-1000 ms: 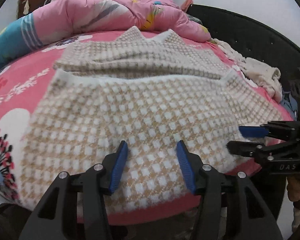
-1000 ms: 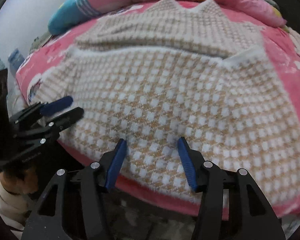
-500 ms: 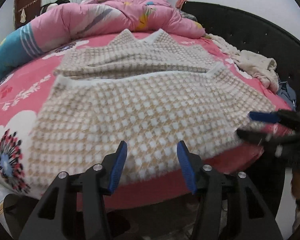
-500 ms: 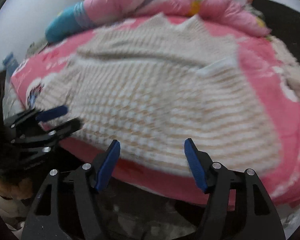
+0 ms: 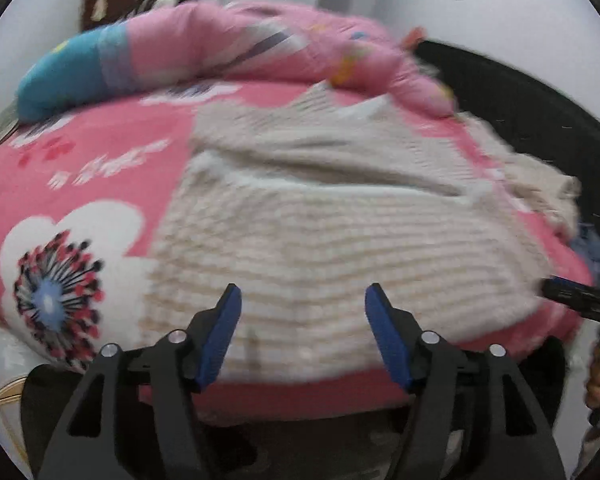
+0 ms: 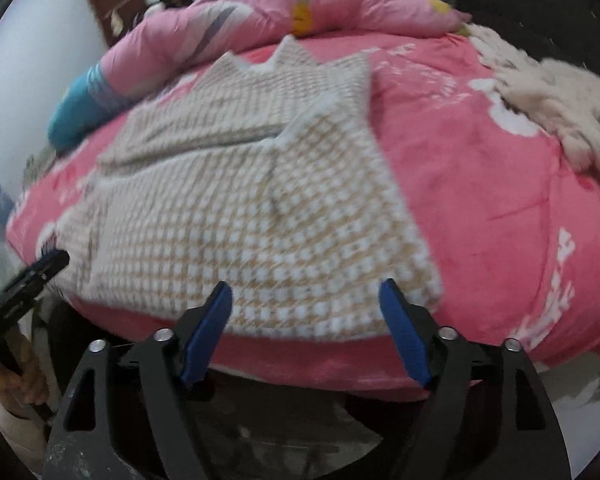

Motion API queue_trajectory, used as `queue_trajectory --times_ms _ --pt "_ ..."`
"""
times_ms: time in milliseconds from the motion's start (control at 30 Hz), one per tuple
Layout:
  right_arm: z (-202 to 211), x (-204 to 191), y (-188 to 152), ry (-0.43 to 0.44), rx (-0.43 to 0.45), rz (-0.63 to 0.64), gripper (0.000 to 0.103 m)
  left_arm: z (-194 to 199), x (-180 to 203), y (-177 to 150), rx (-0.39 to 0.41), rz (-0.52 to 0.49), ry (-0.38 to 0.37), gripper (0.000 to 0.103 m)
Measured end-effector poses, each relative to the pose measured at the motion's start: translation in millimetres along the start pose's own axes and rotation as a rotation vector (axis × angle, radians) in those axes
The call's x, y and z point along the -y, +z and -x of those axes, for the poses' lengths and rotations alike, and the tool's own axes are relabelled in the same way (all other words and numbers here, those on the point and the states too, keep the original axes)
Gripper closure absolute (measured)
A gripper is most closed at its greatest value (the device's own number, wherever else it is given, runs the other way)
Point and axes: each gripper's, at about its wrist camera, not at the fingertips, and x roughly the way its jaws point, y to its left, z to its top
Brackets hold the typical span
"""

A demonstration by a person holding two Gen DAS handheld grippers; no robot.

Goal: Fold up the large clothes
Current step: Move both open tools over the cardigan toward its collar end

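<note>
Two grippers, both w/ fingers spread, nothing pinched.
Sweater lies flat on bed, hem at near edge; left gripper & right gripper have just been opening, both hovering above that hem.

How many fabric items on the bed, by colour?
Beige-and-white checked: 1, the sweater
Pink with a blue end: 1, the quilt
Cream, fluffy: 1, the garment at the bed's right edge
Pink: 1, the bedsheet under them
Total: 4
</note>
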Motion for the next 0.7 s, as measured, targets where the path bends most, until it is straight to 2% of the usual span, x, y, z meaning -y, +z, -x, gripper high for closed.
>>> queue_trajectory --times_ms 33,67,100,133,167,267,367,433,567,700 --pt "-16.2 -3.6 2.4 0.001 -0.032 -0.006 0.022 -20.5 -11.9 -0.8 -0.075 0.03 0.041 0.038" --pt "-27.5 -0.8 2.5 -0.004 -0.078 -0.014 0.022 -31.3 -18.3 -1.8 -0.113 0.055 0.034 0.038" --pt "-31.8 -0.4 3.2 -0.009 -0.088 -0.019 0.022 -34.6 -24.1 -3.0 -0.114 0.087 0.009 0.038" --pt "-27.5 -1.9 5.3 -0.004 -0.083 -0.019 0.021 -29.2 -23.9 -1.8 -0.094 0.102 0.001 0.037" --pt "-20.4 -2.2 7.3 0.002 -0.081 -0.022 0.021 -26.8 -22.2 -0.6 -0.091 0.101 -0.007 0.031" --pt "-2.3 -3.2 19.2 0.01 -0.069 -0.045 0.021 -18.3 -15.4 -1.1 -0.097 0.08 0.01 0.03" --pt "15.5 -17.7 36.7 -0.017 0.006 -0.012 0.02 -6.9 -6.8 5.9 -0.079 0.058 0.019 0.029" --pt "26.6 -25.6 43.4 -0.003 0.039 0.009 0.015 6.1 0.4 11.0 -0.042 0.026 0.04 0.025" --pt "27.1 -52.8 52.3 0.022 0.045 0.078 0.012 14.9 11.8 32.6 0.016 -0.027 0.031 0.017" --pt "2.3 -80.6 65.7 0.042 0.044 0.138 0.012 3.8 29.2 51.6 0.022 -0.075 0.021 0.013"
